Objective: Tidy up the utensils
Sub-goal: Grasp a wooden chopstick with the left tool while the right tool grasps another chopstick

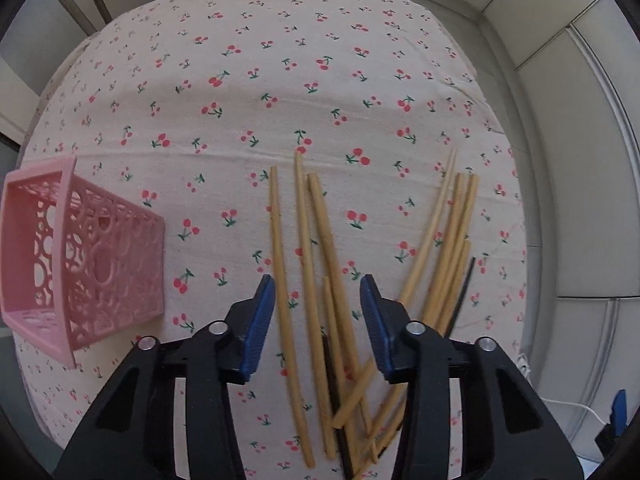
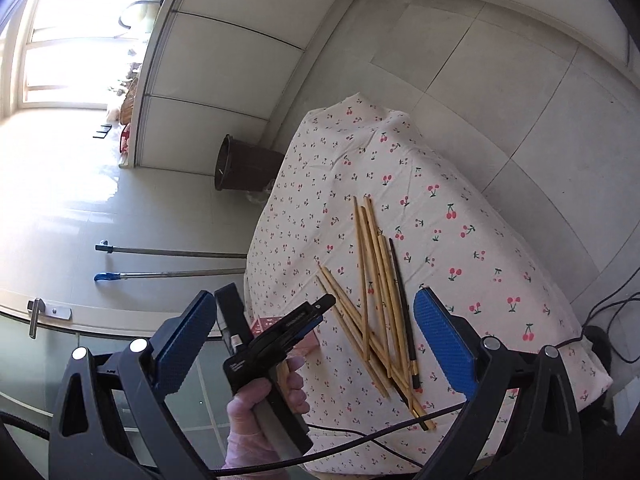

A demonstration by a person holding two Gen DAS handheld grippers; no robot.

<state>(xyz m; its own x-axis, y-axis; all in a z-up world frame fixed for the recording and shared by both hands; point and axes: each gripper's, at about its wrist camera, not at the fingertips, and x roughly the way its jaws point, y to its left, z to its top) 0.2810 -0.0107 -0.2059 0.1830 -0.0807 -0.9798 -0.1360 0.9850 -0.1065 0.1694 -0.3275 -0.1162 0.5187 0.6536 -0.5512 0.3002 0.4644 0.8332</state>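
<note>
**Left wrist view: jaws over scattered chopsticks, nothing gripped**

Left wrist camera looks steeply down on a table under a cherry-print cloth (image 1: 320, 92). The left gripper (image 1: 318, 304) hovers with its blue pads (image 1: 260, 320) apart; several of the wooden chopsticks (image 1: 304, 248) run through the gap between them, but neither pad presses on any, so nothing is clamped. A second fan of chopsticks, with one thin black chopstick (image 1: 464, 292) among them, lies just right of that gripper. A pink lattice basket (image 1: 80, 264), tipped on its side with its opening turned away from the sticks, sits well to the left of the gripper.

From the right wrist camera, the right gripper (image 2: 316, 328) stands with its jaws wide apart and empty, held off the near edge of the cloth. Between its fingers in that view a gloved hand (image 2: 260, 412) grasps the left gripper's handle, which reaches toward the pile. Beyond the table stand a brown bin (image 2: 244, 166) on the pale floor and a bright window.
</note>
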